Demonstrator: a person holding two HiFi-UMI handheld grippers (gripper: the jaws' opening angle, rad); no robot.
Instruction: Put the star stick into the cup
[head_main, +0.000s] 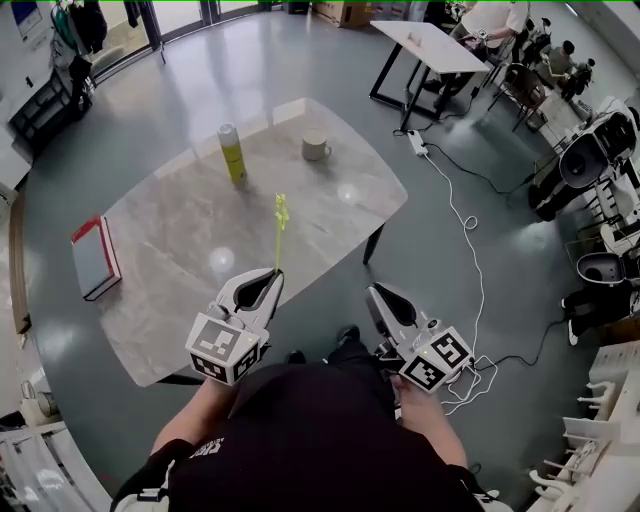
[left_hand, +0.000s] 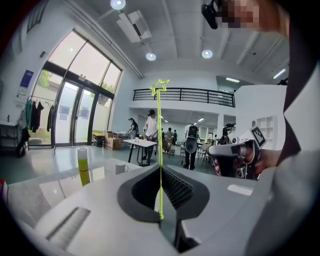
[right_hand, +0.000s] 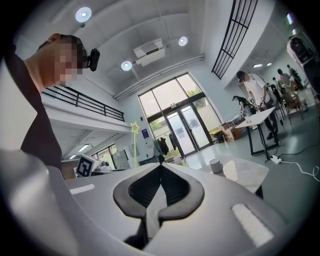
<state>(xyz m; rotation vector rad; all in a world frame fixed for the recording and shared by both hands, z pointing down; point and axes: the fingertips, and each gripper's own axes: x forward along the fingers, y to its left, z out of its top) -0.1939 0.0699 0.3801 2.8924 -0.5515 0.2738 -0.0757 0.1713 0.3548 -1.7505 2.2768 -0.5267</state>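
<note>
A thin yellow-green star stick (head_main: 279, 235) stands upright over the near edge of the marble table (head_main: 180, 300). My left gripper (head_main: 274, 273) is shut on its lower end. In the left gripper view the stick (left_hand: 160, 145) rises from between the closed pads, star on top. The grey cup (head_main: 316, 147) stands at the table's far side, well beyond the stick; it also shows as a small cup (left_hand: 120, 168) and again as a cup (right_hand: 215, 165). My right gripper (head_main: 373, 291) hangs off the table's near right corner, jaws together with nothing in them (right_hand: 161, 166).
A green bottle (head_main: 232, 152) stands upright left of the cup. A red book (head_main: 95, 257) lies at the table's left edge. A white cable (head_main: 470, 225) runs across the floor on the right. A second table (head_main: 430, 45) and several people are farther back.
</note>
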